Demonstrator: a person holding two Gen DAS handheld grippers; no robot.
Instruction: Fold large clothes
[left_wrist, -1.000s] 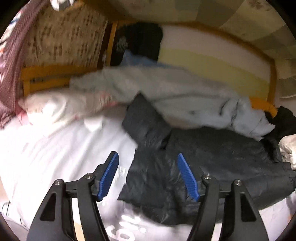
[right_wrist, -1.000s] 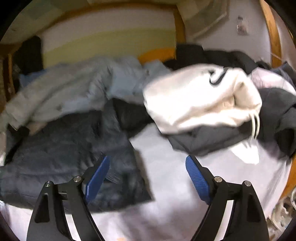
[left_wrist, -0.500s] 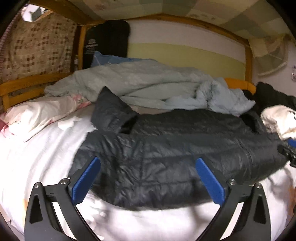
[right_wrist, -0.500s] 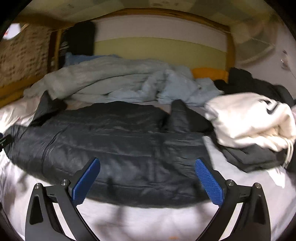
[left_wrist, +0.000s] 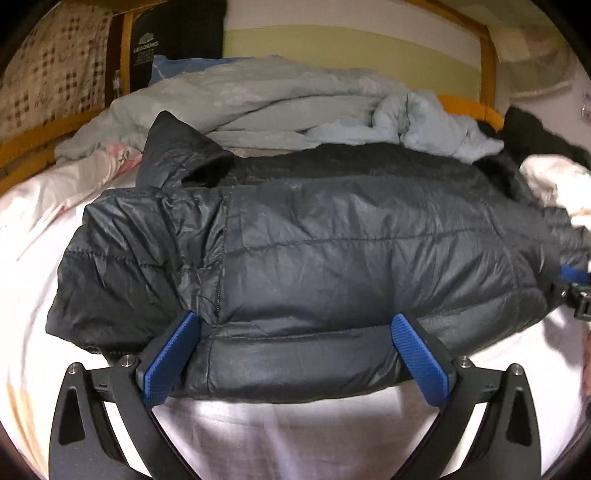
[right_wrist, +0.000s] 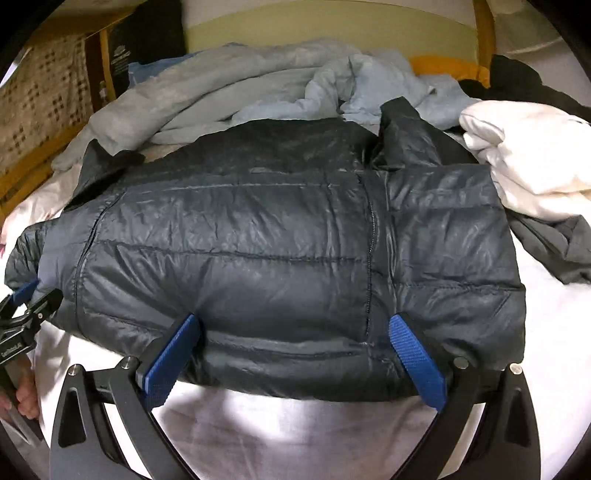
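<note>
I see the bed (left_wrist: 258, 435) under a white sheet, and the dark puffer jacket (left_wrist: 332, 258) spread sideways across its middle, one sleeve folded over the body. Behind it a pale blue quilt (left_wrist: 258, 96) is heaped, with a white hoodie (right_wrist: 528, 155) at the jacket's right end. My left gripper (left_wrist: 295, 354) and right gripper (right_wrist: 293, 354) both sit at the jacket's near hem, fingers (right_wrist: 415, 362) spread wide, gripping nothing.
</note>
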